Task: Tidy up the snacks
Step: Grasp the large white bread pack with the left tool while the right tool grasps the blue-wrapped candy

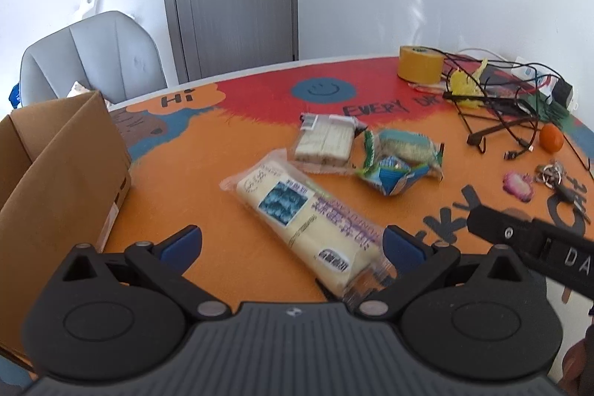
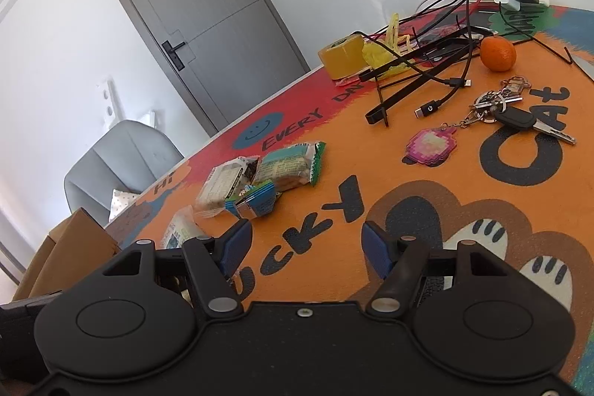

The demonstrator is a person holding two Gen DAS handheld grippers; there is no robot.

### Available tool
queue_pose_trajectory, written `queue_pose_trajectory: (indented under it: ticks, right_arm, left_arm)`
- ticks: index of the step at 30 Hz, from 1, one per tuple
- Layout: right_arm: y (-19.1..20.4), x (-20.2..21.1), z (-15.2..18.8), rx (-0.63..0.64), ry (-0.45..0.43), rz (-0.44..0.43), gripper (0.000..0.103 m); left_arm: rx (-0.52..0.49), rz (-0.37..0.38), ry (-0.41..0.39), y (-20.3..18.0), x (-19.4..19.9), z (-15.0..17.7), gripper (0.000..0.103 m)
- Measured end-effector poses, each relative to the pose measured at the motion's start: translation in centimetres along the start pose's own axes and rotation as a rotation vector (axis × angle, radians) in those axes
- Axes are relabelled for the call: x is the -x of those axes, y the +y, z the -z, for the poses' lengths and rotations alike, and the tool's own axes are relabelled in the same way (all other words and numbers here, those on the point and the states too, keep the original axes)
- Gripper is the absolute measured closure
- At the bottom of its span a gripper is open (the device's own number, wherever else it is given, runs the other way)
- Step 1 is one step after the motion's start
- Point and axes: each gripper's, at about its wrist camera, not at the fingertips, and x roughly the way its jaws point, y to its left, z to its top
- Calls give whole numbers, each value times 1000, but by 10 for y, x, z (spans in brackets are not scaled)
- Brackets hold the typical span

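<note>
Lying flat on the orange table mat, item one is a long cake packet in clear wrap, its near end between the blue pads of the left gripper, whose jaws stand wide and press on nothing. Item two, a squarer biscuit packet, sits just beyond it; item three, a green-edged packet, lies beside that; item four, a small blue wrapper, touches the green one. An open cardboard box stands at the left edge of the table, likely the place for them, though its inside cannot be seen. The right gripper hovers over bare mat with jaws about half apart and nothing between them; the snack cluster lies ahead and to its left. All four packets look light, soft and crinkly, with slick film that could slip and contents that would crush under a hard squeeze. The long packet is best taken across its narrow width near the middle, so it does not droop; the small wrappers by their bodies rather than the thin sealed ends. Other things on the mat: a tape roll, cables, an orange, keys.
</note>
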Motion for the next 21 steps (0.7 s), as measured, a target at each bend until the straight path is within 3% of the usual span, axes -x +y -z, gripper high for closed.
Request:
queue_pose_trajectory:
  ticks: [15, 18, 20, 21]
  right_arm:
    - [-12, -6, -13, -6, -10, 27, 37]
    - [-9, -10, -14, 1, -10, 24, 37]
    - [-5, -13, -15, 6, -6, 19, 37]
    - [-3, -15, -15, 10, -5, 15, 37]
  left_arm:
    - [85, 0, 34, -2, -34, -3, 0]
    - [94, -5, 60, 3, -39, -1, 6]
    - [87, -16, 58, 6, -40, -1, 14]
    - [82, -23, 55, 8, -39, -1, 23]
